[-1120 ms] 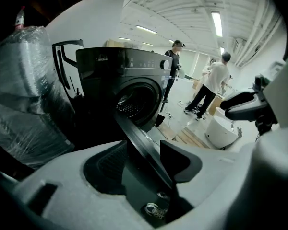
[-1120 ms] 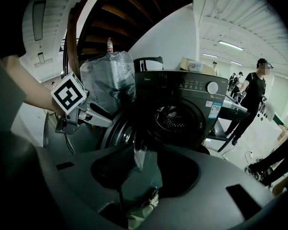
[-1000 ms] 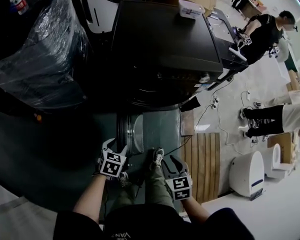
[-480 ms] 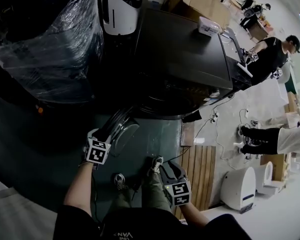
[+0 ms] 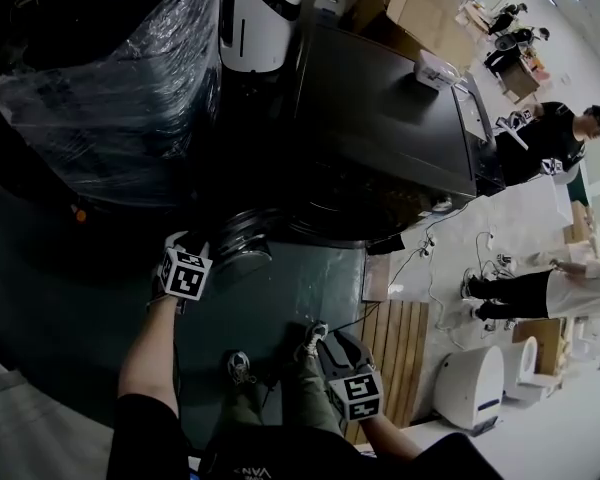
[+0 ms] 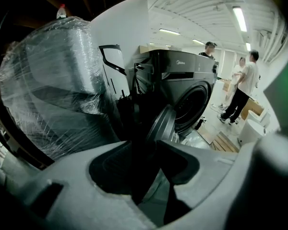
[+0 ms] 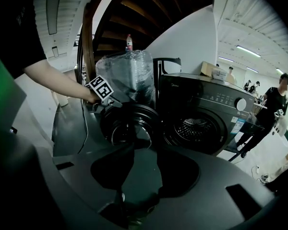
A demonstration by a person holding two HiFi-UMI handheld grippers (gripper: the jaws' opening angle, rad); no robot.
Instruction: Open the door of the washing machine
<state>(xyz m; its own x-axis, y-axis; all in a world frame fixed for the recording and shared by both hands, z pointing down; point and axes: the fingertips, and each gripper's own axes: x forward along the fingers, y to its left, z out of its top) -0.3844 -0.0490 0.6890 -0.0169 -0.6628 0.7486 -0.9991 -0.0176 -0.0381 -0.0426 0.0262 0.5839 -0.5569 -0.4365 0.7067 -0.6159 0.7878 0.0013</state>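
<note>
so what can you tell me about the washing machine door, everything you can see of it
The washing machine door is round, a thick dark glossy rim around a bulging window. It stands wide open, hinged left of the drum opening, inner face toward the right gripper view; the head view shows it nearly edge-on. The left gripper is at its upper left rim, fingers apart though just closing somewhat, nothing clearly clamped between them; contact is unclear.

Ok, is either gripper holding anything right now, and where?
Right gripper holds nothing. Left gripper has just been closing its jaws at the outer rim of the door; whether they grip it cannot be told.
</note>
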